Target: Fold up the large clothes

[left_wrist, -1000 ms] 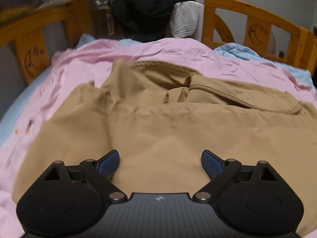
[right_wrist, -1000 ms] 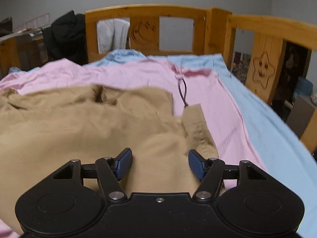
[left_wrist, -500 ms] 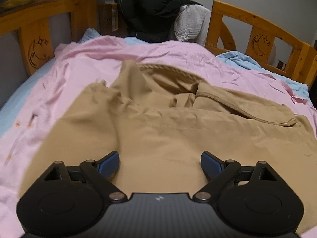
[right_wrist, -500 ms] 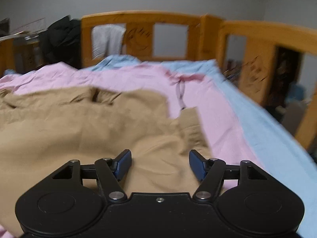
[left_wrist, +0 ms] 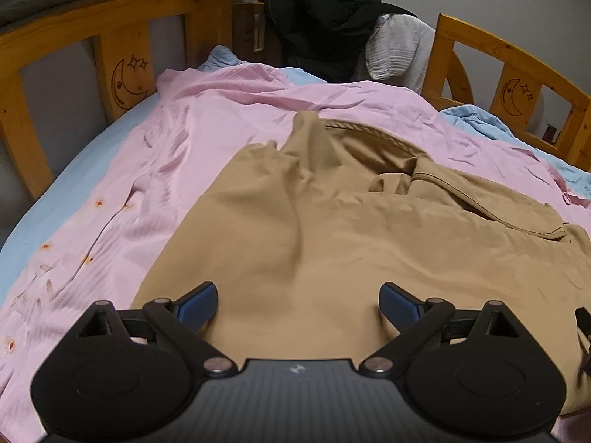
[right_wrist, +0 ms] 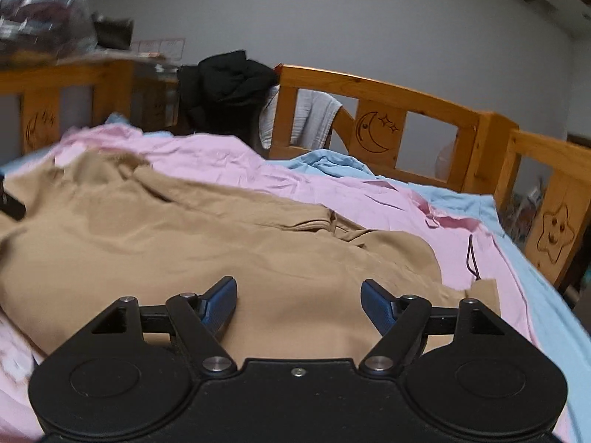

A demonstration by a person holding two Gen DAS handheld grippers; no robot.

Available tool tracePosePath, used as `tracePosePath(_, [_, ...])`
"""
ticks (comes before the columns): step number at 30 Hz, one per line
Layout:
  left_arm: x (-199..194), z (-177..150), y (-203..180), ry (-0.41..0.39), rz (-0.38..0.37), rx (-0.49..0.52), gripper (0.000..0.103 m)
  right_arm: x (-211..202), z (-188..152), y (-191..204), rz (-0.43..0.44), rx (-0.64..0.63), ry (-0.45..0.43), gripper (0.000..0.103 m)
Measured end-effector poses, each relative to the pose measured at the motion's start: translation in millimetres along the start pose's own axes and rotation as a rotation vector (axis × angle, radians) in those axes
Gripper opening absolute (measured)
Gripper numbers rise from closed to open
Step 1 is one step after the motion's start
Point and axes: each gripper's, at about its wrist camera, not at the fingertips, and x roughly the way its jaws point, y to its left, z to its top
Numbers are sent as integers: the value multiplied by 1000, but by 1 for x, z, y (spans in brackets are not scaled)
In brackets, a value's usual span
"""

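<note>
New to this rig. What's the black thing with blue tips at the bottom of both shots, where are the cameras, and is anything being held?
Those are handheld two-finger grippers, one per hand, each carrying a fisheye camera that looks along its fingers. One picture shows the left gripper, the other the right gripper. Both are open and hold nothing. They hover over a tan garment spread on a pink sheet on a wooden-railed bed. A black jacket hangs at the far end.

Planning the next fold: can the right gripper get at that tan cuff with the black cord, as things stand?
Probably yes. The right gripper is open and empty above the tan garment; the cuff lies exposed on the pink sheet, just right of its fingers, with nothing covering it.
</note>
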Motion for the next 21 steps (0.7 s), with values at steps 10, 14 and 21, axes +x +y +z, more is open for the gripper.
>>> tracePosePath(10, [-2, 4, 6, -12, -9, -72, 102, 14, -13, -3, -3, 42, 74, 90])
tracePosePath(14, [-2, 4, 10, -10, -13, -101, 102, 16, -13, -4, -7, 53, 83, 93])
tracePosePath(21, [-5, 4, 14, -23, 15, -109, 102, 20, -15, -8, -21, 74, 102, 101])
